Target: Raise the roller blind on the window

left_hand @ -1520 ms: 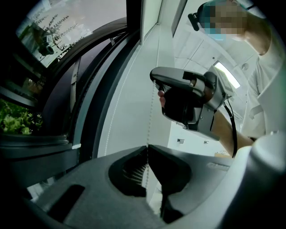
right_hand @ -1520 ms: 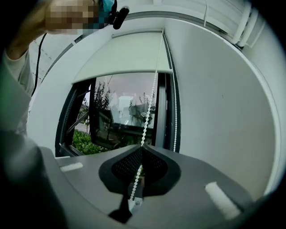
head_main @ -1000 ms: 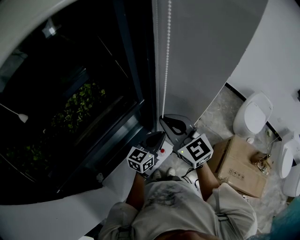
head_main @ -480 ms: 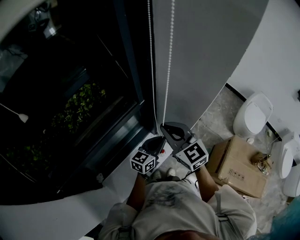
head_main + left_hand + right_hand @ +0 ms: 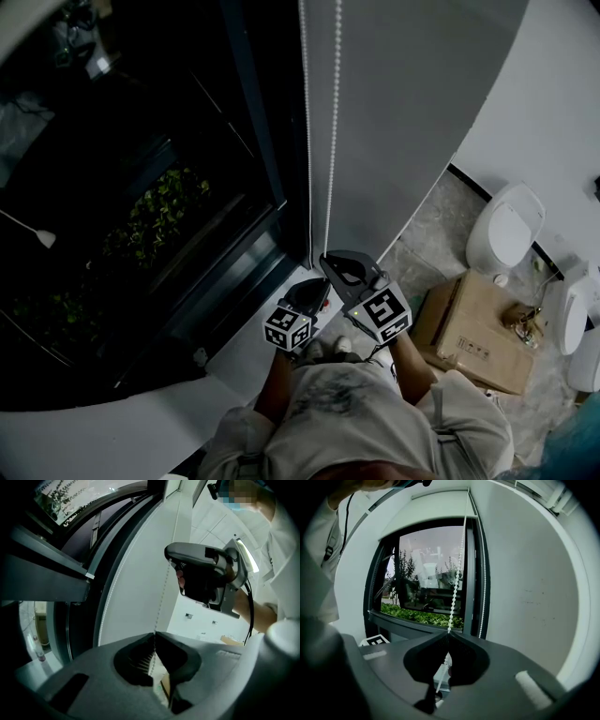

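As the bead chain (image 5: 457, 569) is pinched in left tool (image 5: 153, 634) and right tool (image 5: 449, 633), it should be drawn straight down. Slack is to be avoided.

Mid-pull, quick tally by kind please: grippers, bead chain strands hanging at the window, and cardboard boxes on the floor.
Grippers: 2, left and right
Chain strands: 2
Box: 1
Total: 5
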Available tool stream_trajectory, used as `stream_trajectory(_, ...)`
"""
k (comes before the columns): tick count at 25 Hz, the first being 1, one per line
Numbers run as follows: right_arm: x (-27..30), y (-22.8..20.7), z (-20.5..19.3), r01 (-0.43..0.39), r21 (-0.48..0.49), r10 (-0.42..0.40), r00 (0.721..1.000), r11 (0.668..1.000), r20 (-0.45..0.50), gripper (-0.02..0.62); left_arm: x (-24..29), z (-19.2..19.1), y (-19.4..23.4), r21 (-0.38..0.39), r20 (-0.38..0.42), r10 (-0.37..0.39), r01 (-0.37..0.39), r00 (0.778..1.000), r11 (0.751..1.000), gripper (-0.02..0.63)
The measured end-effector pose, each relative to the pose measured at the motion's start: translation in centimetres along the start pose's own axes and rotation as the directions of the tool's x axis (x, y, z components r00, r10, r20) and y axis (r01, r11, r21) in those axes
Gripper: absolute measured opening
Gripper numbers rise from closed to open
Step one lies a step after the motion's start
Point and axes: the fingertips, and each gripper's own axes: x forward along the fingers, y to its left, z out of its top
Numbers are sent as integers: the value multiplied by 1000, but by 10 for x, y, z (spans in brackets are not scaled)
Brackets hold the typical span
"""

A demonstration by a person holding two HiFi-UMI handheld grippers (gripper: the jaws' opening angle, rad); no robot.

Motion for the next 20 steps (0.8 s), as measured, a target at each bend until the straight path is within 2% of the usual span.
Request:
stream_trajectory(4, 1, 0, 0, 0, -2, 0, 1000, 1000, 5, 11, -5, 0, -2, 16, -5, 11, -11, 1000, 1000, 25)
stream_trajectory(9, 1, -3, 0, 1, -10, -1, 1000, 1000, 9, 11, -22, 23, -7, 17, 36, 24, -25, 999, 1000, 83)
stream_trajectory(14, 2, -6, -1, 1, -11, -1, 1000, 1000, 12, 11, -41, 89, -14, 65, 130, 35, -44, 991, 997, 94)
stream_trajectory(20, 3, -7, 0, -2, -13, 2, 1000, 1000, 12, 11, -58, 180, -35, 188, 257, 3, -53, 966, 981, 97)
